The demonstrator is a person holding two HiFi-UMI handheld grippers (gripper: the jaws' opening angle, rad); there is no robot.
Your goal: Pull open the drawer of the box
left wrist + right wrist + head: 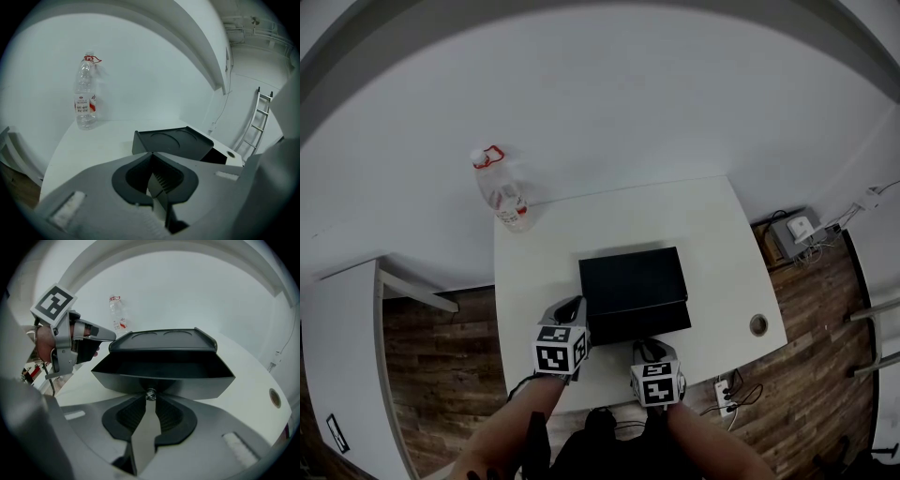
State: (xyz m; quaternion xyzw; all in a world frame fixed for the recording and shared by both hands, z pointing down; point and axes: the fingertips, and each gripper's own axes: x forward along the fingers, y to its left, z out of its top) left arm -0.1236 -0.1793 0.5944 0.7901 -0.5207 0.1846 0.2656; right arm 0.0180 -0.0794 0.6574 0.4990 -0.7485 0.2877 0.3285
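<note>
A black box (632, 277) sits on the white table (534, 272), and its drawer (639, 322) stands pulled out toward me. In the right gripper view the open drawer (164, 380) fills the middle, with a small metal knob (150, 394) on its front. My right gripper (150, 398) is shut on that knob; the head view shows it at the drawer's front (649, 351). My left gripper (574, 309) is beside the box's left front corner, shut and holding nothing (151, 157). Whether it touches the box I cannot tell.
A clear plastic bottle (502, 192) with a red label stands at the table's far left corner. A round cable hole (758, 324) is near the table's right edge. A second white table (337, 319) stands left, and a power strip (724, 392) lies on the wooden floor.
</note>
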